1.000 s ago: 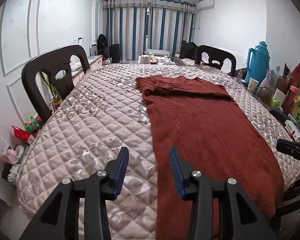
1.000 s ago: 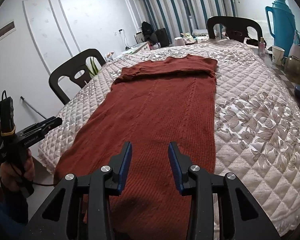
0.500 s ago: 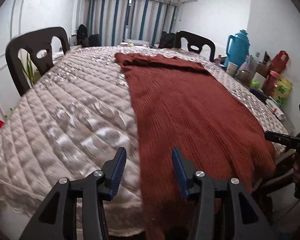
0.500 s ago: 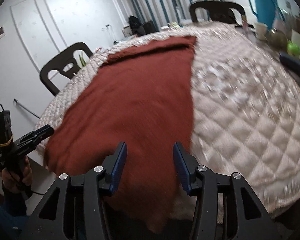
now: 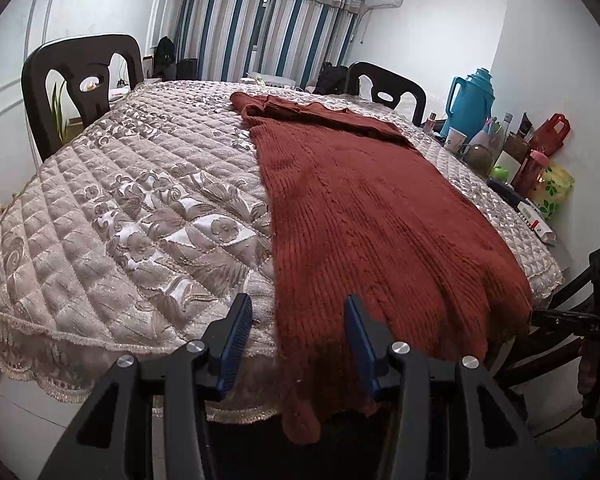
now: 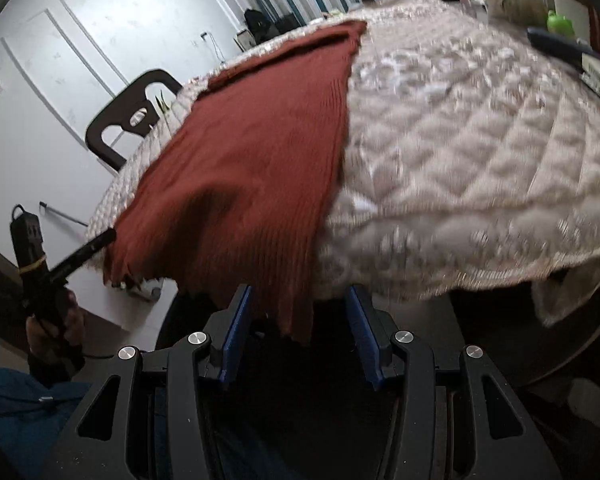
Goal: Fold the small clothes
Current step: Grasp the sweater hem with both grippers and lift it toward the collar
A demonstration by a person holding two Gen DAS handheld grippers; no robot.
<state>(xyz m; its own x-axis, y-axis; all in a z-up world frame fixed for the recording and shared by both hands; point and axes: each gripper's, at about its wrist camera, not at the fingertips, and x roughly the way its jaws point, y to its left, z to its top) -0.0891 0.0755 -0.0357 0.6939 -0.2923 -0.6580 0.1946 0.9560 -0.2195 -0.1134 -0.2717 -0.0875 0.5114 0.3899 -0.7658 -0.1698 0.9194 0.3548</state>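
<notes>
A white-walled room with striped curtains (image 5: 268, 28) at the far end holds one long table under a quilted cover (image 5: 132, 208). Two dark chairs show in the left wrist view: one (image 5: 80, 80) far left of the left gripper, one (image 5: 384, 88) at the far end, right of it.

One rust-red knit garment (image 5: 360, 208) lies lengthwise on the cover, running away from both grippers, its far part folded over. Its near hem hangs over the table edge.

The left gripper (image 5: 298, 340) has its two blue pads spread, pinching nothing. The garment's left hem corner hangs just ahead, between the jaws' lines, and no pad presses on it. Far to its right, the right gripper shows as a dark tip beside the hem's other corner.

The right gripper (image 6: 298, 336) is likewise spread and empty. The hem's right corner (image 6: 292, 312) hangs just ahead, between its pads; this view is blurred. To its left the left gripper (image 6: 88, 248), in a hand (image 6: 54, 332), points at the hem's far corner.

Right of the left gripper, along the table's edge, stand one blue flask (image 5: 470, 108), one white cup (image 5: 454, 140) and one red bottle (image 5: 534, 166) among other clutter too crowded to count.
</notes>
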